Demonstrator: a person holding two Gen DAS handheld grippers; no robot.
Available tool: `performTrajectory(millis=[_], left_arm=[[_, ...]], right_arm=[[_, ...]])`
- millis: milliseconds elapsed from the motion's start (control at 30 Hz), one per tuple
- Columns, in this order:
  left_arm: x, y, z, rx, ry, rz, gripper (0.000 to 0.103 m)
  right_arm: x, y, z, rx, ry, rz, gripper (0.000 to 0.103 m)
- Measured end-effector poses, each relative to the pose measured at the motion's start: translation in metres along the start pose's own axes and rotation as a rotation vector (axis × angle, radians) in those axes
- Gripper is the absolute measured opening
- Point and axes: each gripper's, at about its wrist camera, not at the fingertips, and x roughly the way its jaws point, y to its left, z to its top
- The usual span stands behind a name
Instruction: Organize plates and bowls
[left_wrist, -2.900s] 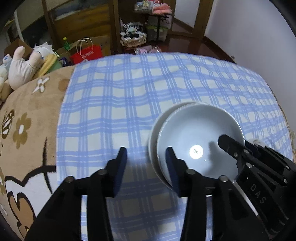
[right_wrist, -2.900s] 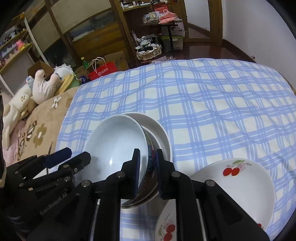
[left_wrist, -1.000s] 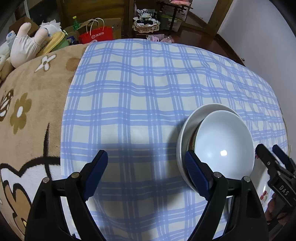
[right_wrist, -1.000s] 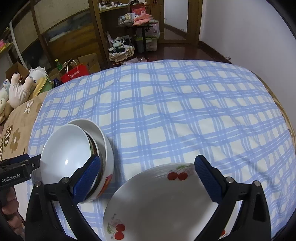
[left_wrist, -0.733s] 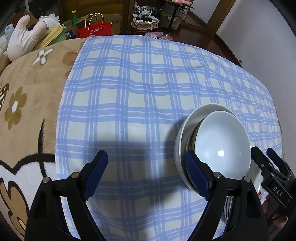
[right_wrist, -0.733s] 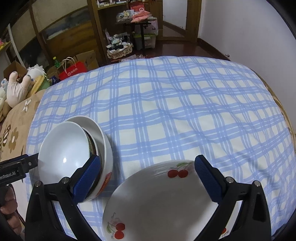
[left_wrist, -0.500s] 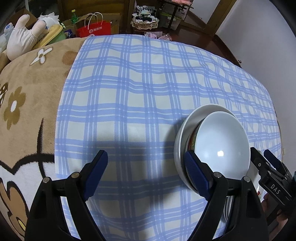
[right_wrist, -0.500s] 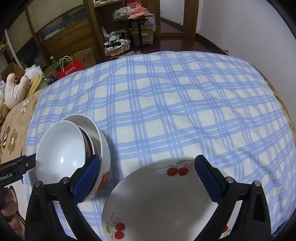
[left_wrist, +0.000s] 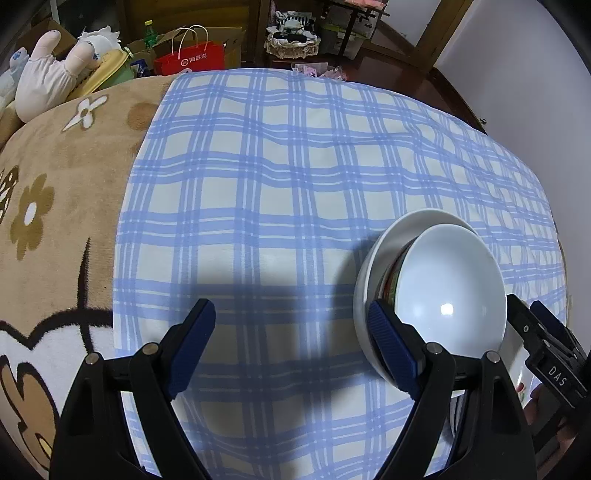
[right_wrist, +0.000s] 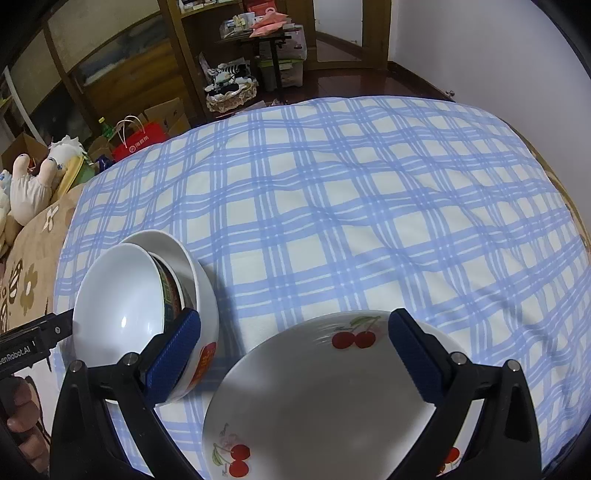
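Closest in, the right gripper (right_wrist: 293, 341) hangs with its jaws spread wide, holding nothing; its blue pads sit either side of the cherry plate (right_wrist: 325, 406), above it rather than on it. That plate lies flat on the blue checked cloth (right_wrist: 332, 206), red cherries printed round its rim. Just left of it — the stack of bowls (right_wrist: 147, 302), a plain white bowl nested tilted inside a bigger one with red and orange markings on its outer wall, and the gripper's left pad is right beside that wall. Whether it touches, I can't tell.

Over to the left gripper (left_wrist: 291, 343): jaws wide too, nothing between them but checked cloth (left_wrist: 277, 184). Its right pad stands just against the near edge of the stack of bowls (left_wrist: 436, 291), which sits to the right.

Beyond the cloth's left edge, a brown flowered blanket (left_wrist: 55, 177). Further back, a plush toy (left_wrist: 48, 85) and a red shopping bag (left_wrist: 192, 61) on the floor.
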Motion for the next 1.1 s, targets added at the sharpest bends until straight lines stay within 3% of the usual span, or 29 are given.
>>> performTrajectory(millis=[700,1100], left_arm=[[0.0008,0.0019,0.0006,-0.017,0.001,0.000,0.084],[-0.0046,-0.0066,-0.0022,0.031,-0.075,0.040,0.084]], right_arm=[[0.0037,0.0070,-0.0017,-0.015,0.012,-0.004,0.103],[0.0056,0.0046,-0.0028,0.000,0.016,0.012,0.103]])
